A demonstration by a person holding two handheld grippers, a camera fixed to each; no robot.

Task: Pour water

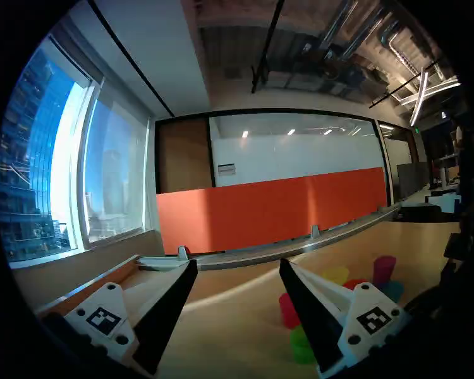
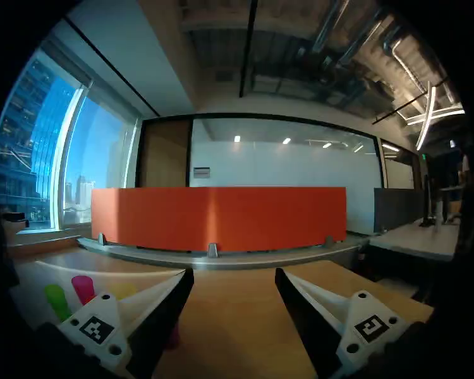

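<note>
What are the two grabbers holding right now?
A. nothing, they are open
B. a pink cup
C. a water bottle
A: the left gripper and the right gripper both stand open, with bare wooden table between their fingers; the coloured cups sit off to one side.

Left gripper view rides low over the bench [image 1: 237, 328], peering along the left tool [image 1: 237, 262] at the orange partition [image 1: 268, 211], seen at a slant, coloured cups [image 1: 383, 268] close at lower right. Right gripper view, just as low along the right tool [image 2: 234, 271], meets that partition square-on, cups lower left. Shared: partition, bench, cups, window [image 1: 110, 183].
</note>
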